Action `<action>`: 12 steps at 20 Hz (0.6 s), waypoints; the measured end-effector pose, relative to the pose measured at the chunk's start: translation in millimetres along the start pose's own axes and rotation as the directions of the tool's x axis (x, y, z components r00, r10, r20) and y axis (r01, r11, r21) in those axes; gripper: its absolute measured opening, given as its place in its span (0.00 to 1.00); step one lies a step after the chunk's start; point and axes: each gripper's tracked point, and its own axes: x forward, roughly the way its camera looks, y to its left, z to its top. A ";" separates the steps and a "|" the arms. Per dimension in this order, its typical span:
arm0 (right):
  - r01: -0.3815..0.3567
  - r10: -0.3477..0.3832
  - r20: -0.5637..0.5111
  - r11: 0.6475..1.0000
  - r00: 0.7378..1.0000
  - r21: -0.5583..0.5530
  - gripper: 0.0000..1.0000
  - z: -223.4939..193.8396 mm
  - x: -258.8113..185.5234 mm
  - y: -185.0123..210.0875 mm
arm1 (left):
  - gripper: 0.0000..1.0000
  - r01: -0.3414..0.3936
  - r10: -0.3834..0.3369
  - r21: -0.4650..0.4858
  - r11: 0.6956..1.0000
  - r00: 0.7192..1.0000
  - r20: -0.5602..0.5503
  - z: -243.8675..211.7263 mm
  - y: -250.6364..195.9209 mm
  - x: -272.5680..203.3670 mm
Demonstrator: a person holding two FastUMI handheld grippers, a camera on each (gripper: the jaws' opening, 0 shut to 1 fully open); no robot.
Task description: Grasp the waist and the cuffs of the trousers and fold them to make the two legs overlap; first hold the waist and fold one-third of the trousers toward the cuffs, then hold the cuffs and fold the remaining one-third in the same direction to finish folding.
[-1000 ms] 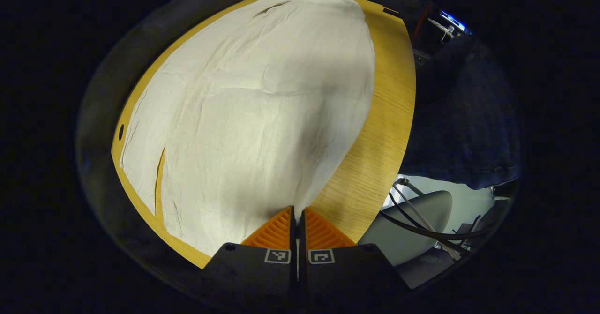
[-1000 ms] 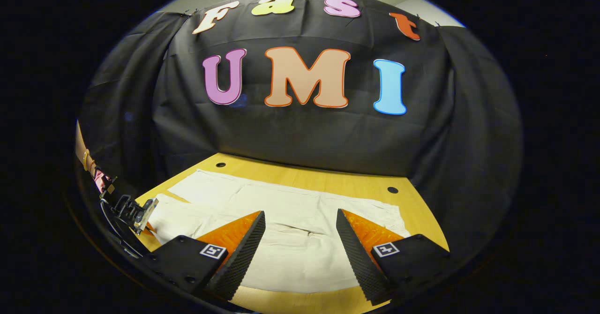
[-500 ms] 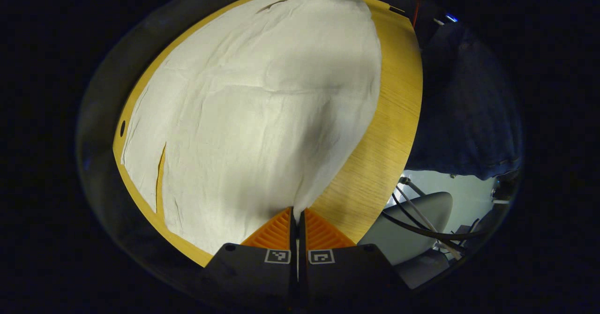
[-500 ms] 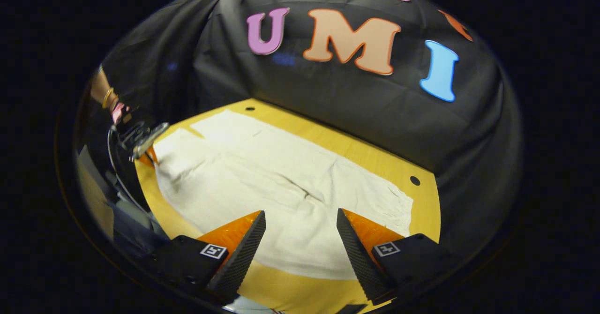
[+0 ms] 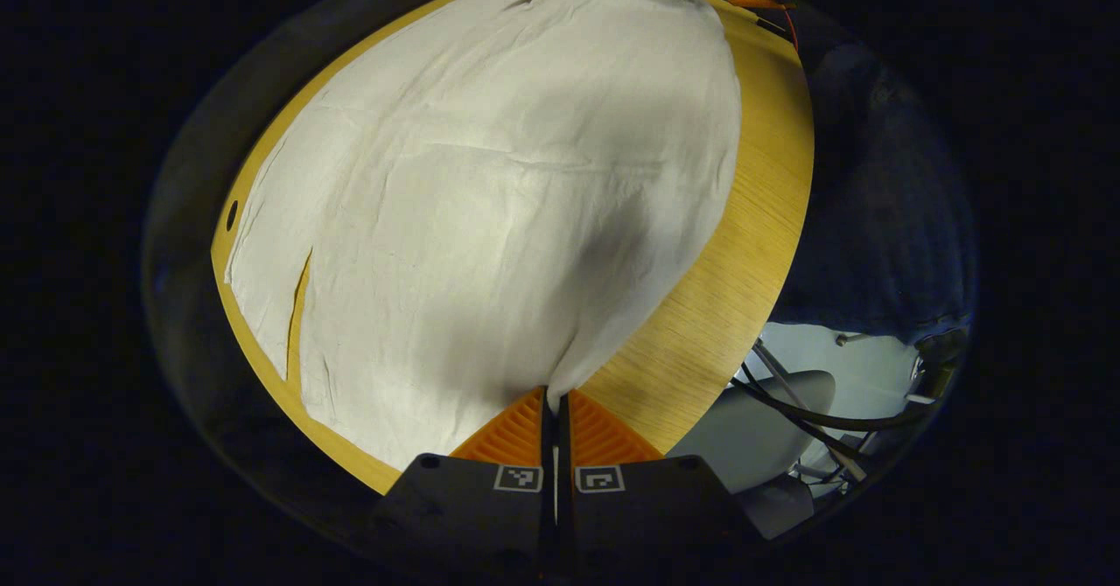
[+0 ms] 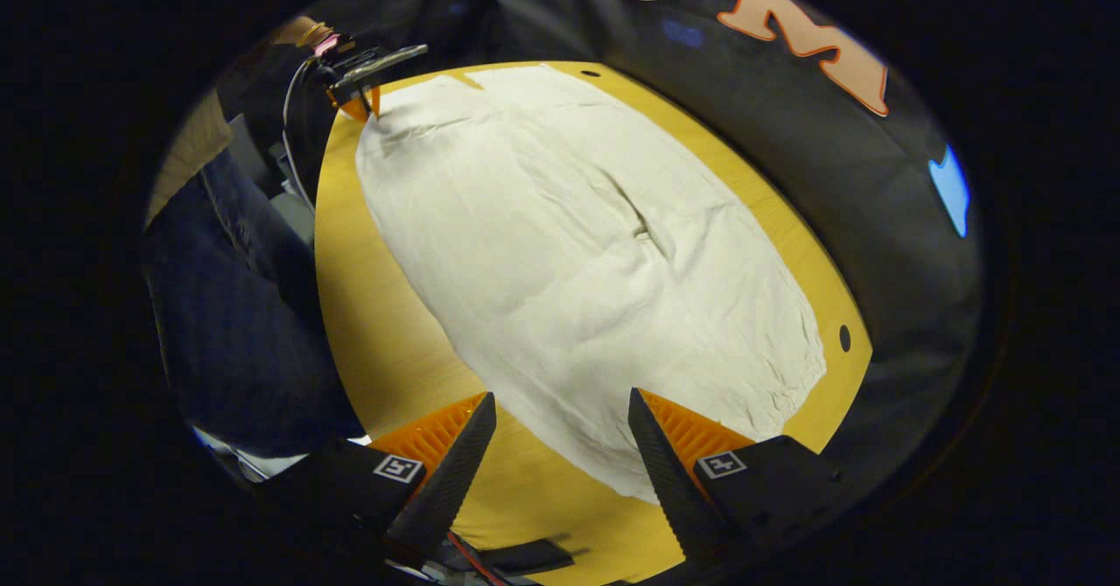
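Cream trousers [image 5: 490,201] lie flat along the wooden table [image 5: 717,306]. A slit between the two legs shows at the cuff end in the left gripper view. My left gripper [image 5: 554,398] is shut on the corner of the near leg's cuff, with the cloth rising slightly into the fingers. In the right gripper view the trousers [image 6: 569,254] stretch away from me, and the left gripper [image 6: 367,96] pinches their far corner. My right gripper [image 6: 560,411] is open above the table [image 6: 385,306], by the near edge of the waist end, with nothing between its fingers.
A person in dark blue trousers [image 6: 236,306] stands along the table's long side. A grey chair [image 5: 752,429] with cables sits below the table edge. Small holes [image 6: 844,338] mark the tabletop near the black cloth wall.
The right gripper has tipped down and swung round to the waist end, still open. The left gripper stays shut on the cuff corner and has barely shifted.
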 end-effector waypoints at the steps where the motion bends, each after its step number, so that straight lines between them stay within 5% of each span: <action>1: -0.022 0.021 -0.030 0.999 0.999 -0.028 0.98 -5.8 4.8 1.8 | 0.00 0.000 0.000 0.001 1.000 1.000 -0.003 -0.5 0.0 0.7; 6: -0.128 0.101 -0.177 0.981 0.979 -0.148 0.98 -37.6 23.9 9.4 | 0.00 0.004 -0.004 -0.008 1.000 1.000 -0.018 0.2 -0.7 0.7; 12: -0.197 0.150 -0.226 0.959 0.963 -0.204 0.98 -38.4 30.7 14.6 | 0.00 -0.010 0.010 -0.012 1.000 1.000 -0.013 -0.2 -0.3 1.5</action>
